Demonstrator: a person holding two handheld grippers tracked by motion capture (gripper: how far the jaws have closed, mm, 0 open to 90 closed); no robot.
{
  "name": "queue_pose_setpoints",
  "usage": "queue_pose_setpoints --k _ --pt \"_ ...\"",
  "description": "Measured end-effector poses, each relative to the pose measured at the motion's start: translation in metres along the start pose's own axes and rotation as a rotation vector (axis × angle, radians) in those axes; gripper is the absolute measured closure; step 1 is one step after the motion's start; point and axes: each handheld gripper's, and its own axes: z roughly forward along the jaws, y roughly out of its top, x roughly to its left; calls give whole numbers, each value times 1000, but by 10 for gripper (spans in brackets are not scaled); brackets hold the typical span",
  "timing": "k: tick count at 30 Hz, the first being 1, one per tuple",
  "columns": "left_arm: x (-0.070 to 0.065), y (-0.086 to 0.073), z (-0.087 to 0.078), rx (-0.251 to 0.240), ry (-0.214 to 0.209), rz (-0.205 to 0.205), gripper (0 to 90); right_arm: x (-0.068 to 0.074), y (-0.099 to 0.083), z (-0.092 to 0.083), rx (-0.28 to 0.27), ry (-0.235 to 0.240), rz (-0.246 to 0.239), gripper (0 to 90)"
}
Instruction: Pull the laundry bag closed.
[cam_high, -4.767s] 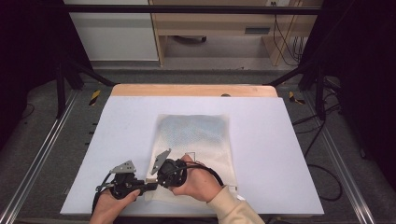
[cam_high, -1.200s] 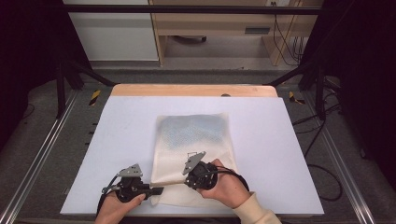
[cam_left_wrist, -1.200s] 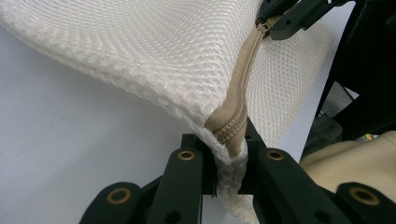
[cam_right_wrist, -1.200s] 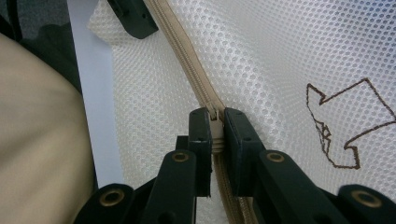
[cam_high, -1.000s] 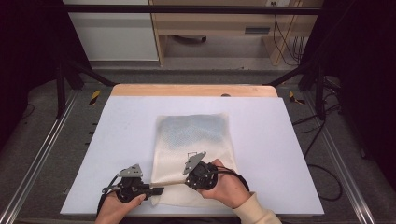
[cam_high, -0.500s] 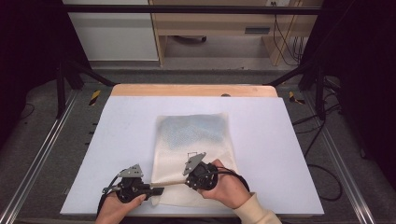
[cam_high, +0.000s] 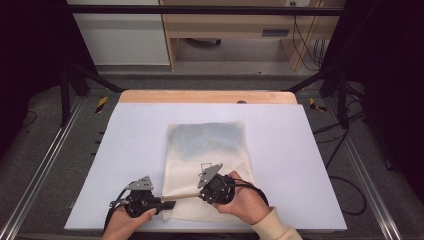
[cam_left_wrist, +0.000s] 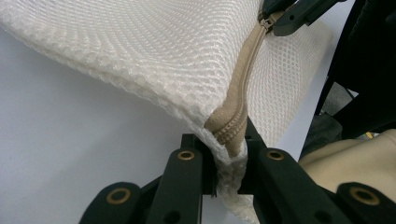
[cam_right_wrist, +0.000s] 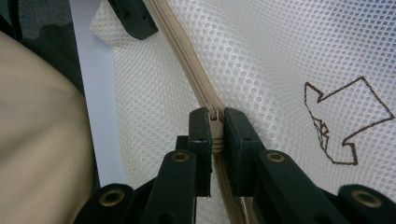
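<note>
White table (cam_high: 125, 150), wooden strip along its far edge, dark floor and metal rails around it.

Item: mesh bag (cam_high: 207, 150), cream, flat at mid-table, near edge lifted toward the person. Blue-grey contents show through the far half. Brown arrow-like mark (cam_right_wrist: 348, 121) stitched on the mesh.

Zip (cam_right_wrist: 187, 60): tan tape along the near edge, stretched between the two grippers.

Left gripper (cam_high: 167, 204): at the bag's near left corner, jaws closed tight on the zip end (cam_left_wrist: 231, 135) and the bunched mesh there. Judged purpose: to anchor the corner so that the zip stays taut.

Right gripper (cam_high: 202, 192): over the near edge, right of the left one, jaws pinched shut on the slider (cam_right_wrist: 213, 116). Judged purpose: to run the slider along the tape while the other end is held.

Both hands rest low at the near table edge, cream sleeve (cam_high: 275, 227) on the right arm.
</note>
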Motion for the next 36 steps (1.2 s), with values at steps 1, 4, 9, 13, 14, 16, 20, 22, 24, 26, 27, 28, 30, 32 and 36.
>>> queue_pose_setpoints --k 1,4,9,13,14,16,20,22,24,26,27,28,30,32,36 --pt "0 0 0 0 -1 0 829 0 0 0 0 -1 0 820" --pt "0 0 0 -2 -3 0 829 0 0 -1 1 -2 -1 820" --pt "0 0 0 3 -1 4 829 0 -3 -4 -6 -9 12 820" --pt "-1 0 0 3 0 4 829 -1 -5 -4 -10 -7 14 820" --pt "-1 0 0 3 0 4 829 -1 -5 -4 -10 -7 14 820" --pt "-1 0 0 3 1 6 829 -1 -5 -4 -11 -10 15 820" --pt "0 0 -1 0 1 6 830 -1 -6 -7 -15 -13 13 820" --pt "0 0 -1 -2 3 4 830 -1 -8 -7 -17 -14 23 820" --pt "0 0 -1 -1 3 6 829 -2 -9 -8 -18 -15 25 820" --pt "0 0 -1 -2 1 6 829 -1 -10 -9 -20 -17 24 820" --pt "0 0 -1 -3 0 6 829 0 -10 -9 -20 -18 27 820" --pt "0 0 -1 -3 0 6 829 0 -10 -9 -20 -18 27 820" --pt "0 0 0 -1 0 4 829 0 -10 -9 -22 -21 28 820" --pt "0 0 0 1 4 6 829 -1 -11 -7 -25 -20 23 820" --pt "-1 -1 0 -1 11 5 830 -1 -10 -6 -25 -20 29 820"
